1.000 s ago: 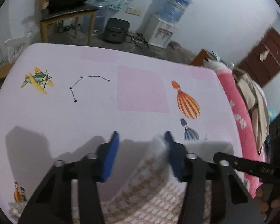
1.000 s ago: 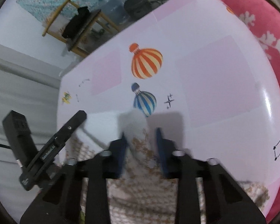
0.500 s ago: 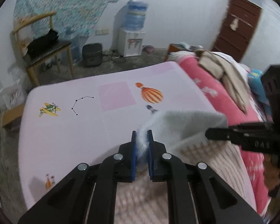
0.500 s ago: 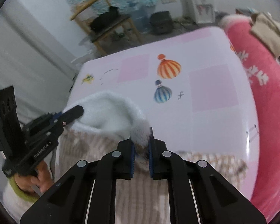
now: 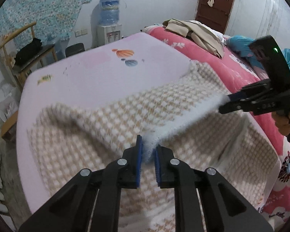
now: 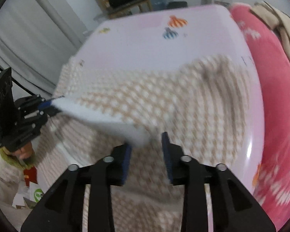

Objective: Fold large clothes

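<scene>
A large fuzzy garment (image 5: 164, 104) in beige-and-white houndstooth lies spread on the pink bed sheet (image 5: 98, 77). Its white edge is lifted and stretched between my two grippers. My left gripper (image 5: 148, 152) has that white edge pinched between its blue pads, and its jaws are starting to open. It also shows at the left of the right wrist view as the left gripper (image 6: 48, 102), with the edge at its tips. My right gripper (image 6: 146, 141) is opening: the white hem (image 6: 137, 135) rests against the left pad only. The garment (image 6: 154, 96) is blurred there.
A pink floral quilt (image 5: 241, 73) runs along the right of the bed, with beige clothes (image 5: 199, 32) piled on it. Beyond the bed's far end stand a wooden chair with a black bag (image 5: 29, 48) and a water dispenser (image 5: 109, 31). A hand (image 5: 282, 119) holds the right gripper.
Both grippers shut on the garment's white edge, then carried it back across the bed, so the cloth now spreads out in front. The right jaws have since parted.
</scene>
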Motion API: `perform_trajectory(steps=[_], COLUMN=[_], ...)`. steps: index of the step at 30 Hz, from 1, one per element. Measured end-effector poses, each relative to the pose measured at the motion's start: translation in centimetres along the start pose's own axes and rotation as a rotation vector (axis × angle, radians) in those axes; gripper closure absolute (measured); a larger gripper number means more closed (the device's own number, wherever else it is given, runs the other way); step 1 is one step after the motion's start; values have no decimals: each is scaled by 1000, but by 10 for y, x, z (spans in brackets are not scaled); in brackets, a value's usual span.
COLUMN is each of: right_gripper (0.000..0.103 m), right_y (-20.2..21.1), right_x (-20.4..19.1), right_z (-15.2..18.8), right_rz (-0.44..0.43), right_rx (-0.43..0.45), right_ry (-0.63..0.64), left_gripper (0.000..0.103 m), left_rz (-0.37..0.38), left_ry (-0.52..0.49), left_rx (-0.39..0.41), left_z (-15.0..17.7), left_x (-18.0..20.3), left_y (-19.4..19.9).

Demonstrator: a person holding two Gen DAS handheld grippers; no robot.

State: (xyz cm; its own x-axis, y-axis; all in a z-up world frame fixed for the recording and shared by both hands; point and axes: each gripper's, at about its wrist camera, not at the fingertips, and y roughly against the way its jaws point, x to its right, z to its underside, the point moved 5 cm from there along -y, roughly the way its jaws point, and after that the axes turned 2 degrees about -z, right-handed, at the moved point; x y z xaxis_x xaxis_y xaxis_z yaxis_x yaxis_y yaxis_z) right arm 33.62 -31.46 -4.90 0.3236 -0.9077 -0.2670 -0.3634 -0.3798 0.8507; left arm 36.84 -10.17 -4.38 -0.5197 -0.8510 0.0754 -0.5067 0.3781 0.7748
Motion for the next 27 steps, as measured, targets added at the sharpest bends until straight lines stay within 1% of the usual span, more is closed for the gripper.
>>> perform_trajectory(steps=[2, 4, 6, 8, 9, 11, 13, 16, 18, 20, 21, 24, 25, 26, 27], right_gripper=[69, 69, 69, 69, 72, 78, 85, 86, 86, 86, 86, 86, 86, 86, 86], right_y=[12, 33, 53, 60, 57, 43, 15, -32, -62, -71, -69, -60, -53, -39, -29], right_x=[2, -4, -16, -28, -35, -42, -48, -48, -47, -46, -44, -38, -34, -30, -27], right_z=[6, 6, -3, -12, -20, -26, -31, -31, -23, -22, -22, -23, -24, -31, -37], right_rz=[10, 11, -15, -47, -76, -97, -112, -169, -205, -212, -226, -283, -284, -277, -266], right_rx=[22, 88, 167, 208, 219, 208, 169, 78, 8, 23, 28, 38, 55, 108, 140], right_ry=[-2, 12, 36, 46, 53, 66, 67, 25, -15, -24, -34, -78, -79, -77, -76], left_gripper=[89, 88, 87, 85, 85, 85, 85, 84, 81, 80, 80, 79, 79, 79, 79], left_rz=[33, 62, 79, 89, 95, 84, 83, 55, 32, 33, 37, 45, 52, 59, 74], left_ry=[38, 55, 68, 84, 91, 110, 133, 181, 217, 239, 246, 238, 235, 235, 237], left_rx=[9, 21, 34, 45, 53, 75, 84, 84, 87, 109, 127, 133, 130, 124, 113], left_z=[6, 10, 12, 14, 15, 17, 17, 19, 15, 8, 0, -20, -29, -35, -40], left_x=[-3, -5, -6, -10, -11, -16, -20, -33, -44, -53, -57, -57, -55, -53, -51], left_y=[1, 6, 11, 17, 21, 31, 35, 38, 37, 38, 37, 28, 22, 16, 8])
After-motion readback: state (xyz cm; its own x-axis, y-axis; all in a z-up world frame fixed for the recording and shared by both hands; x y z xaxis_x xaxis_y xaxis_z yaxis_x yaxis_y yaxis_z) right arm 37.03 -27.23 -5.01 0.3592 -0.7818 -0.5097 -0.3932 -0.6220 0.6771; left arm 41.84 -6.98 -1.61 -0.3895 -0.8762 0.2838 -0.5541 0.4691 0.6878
